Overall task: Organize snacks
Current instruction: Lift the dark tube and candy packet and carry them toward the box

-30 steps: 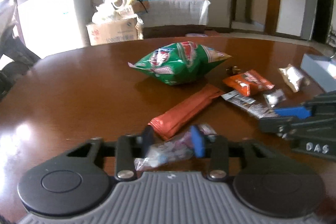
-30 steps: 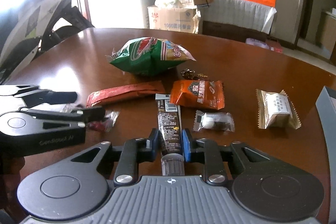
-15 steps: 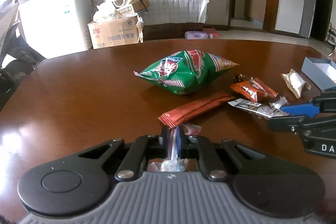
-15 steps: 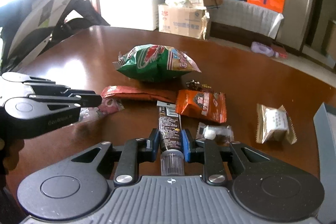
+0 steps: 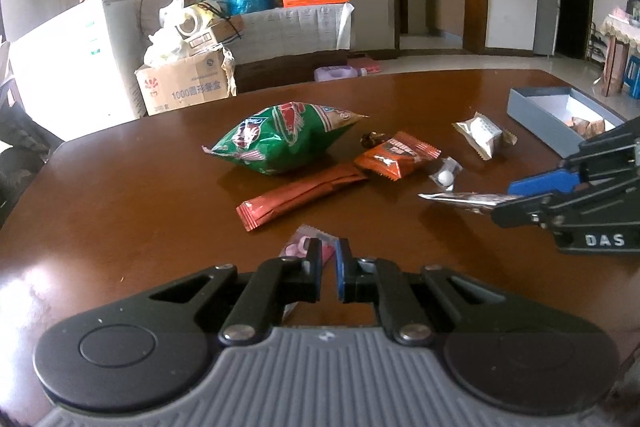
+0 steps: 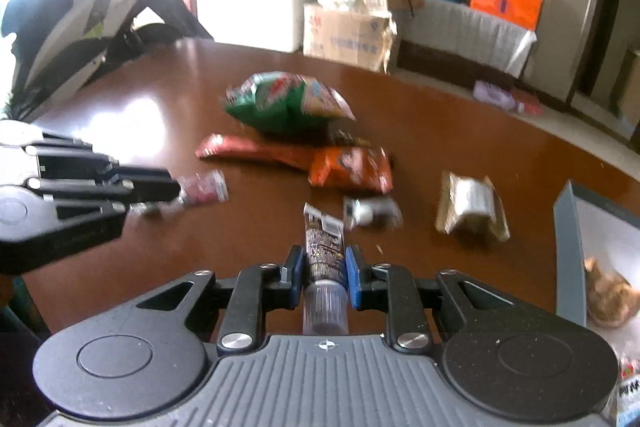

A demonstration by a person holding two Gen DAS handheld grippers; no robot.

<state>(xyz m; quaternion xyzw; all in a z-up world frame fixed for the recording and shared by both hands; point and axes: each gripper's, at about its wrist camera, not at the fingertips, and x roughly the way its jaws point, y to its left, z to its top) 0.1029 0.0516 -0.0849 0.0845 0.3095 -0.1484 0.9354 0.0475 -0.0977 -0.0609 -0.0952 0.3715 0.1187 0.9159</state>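
My left gripper (image 5: 328, 261) is shut on the edge of a small pink candy wrapper (image 5: 301, 247). In the right wrist view the left gripper (image 6: 170, 191) holds the pink candy (image 6: 202, 187) just above the table. My right gripper (image 6: 323, 265) is shut on a dark squeeze tube (image 6: 323, 247) with a clear cap. From the left wrist view the right gripper (image 5: 510, 205) is at the right, and the tube (image 5: 460, 197) sticks out of it. On the table lie a green chip bag (image 5: 280, 143), a long red stick pack (image 5: 300, 195) and an orange packet (image 5: 396, 155).
A small clear-wrapped white candy (image 5: 444, 175) and a beige wrapped cake (image 5: 484, 135) lie right of the orange packet. A grey-blue open box (image 5: 560, 113) with a few snacks inside stands at the table's right edge. Boxes, bags and a white cabinet stand behind the brown table (image 5: 120, 187).
My left gripper has shut on the pink candy and risen off the table with it. My right gripper has lifted the tube and shifted toward the box.
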